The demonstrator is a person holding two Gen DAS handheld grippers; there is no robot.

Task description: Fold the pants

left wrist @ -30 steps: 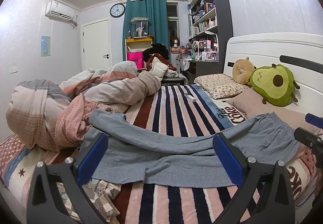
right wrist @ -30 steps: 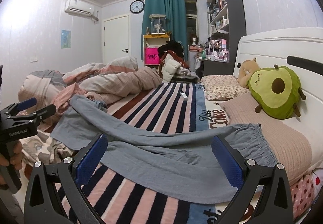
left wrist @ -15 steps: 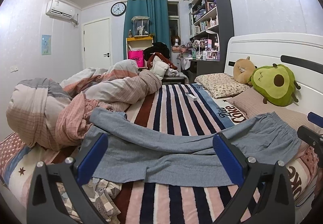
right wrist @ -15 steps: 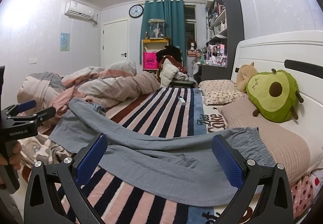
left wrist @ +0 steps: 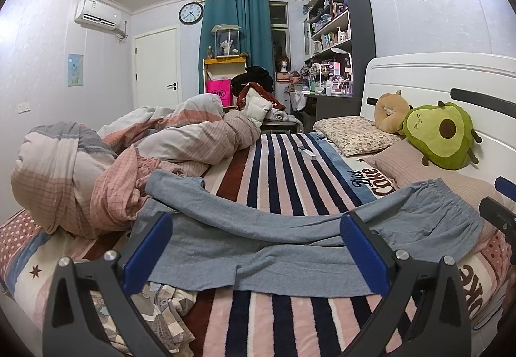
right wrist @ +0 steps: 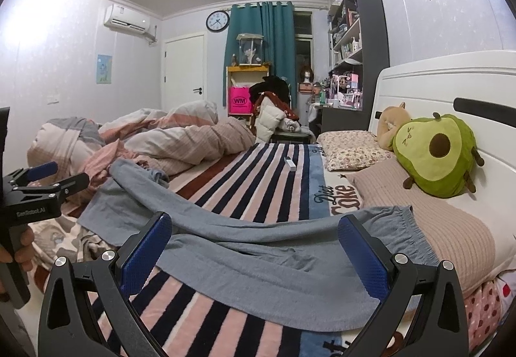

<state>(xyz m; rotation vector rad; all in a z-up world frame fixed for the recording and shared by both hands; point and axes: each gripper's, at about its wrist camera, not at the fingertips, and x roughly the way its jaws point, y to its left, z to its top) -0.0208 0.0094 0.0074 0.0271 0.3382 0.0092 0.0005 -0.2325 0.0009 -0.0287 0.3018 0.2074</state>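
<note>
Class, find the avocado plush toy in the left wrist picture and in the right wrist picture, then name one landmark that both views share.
Left wrist view: avocado plush at the right, on the tan pillow against the white headboard.
Right wrist view: avocado plush at the right, against the same headboard, a little lower in the picture.
Shared landmark: the round wall clock beside the teal curtain.

Right hand-held gripper (right wrist: 254, 255) has tilted upward slightly — pants (right wrist: 258, 247) sit lower.

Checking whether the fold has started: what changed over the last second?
Almost nothing. The right gripper eased back slightly, so the bedroom looks a little farther in its view. Both grippers, left gripper included, stay open and empty. The grey knit pants lie unmoved on the striped blanket.
</note>
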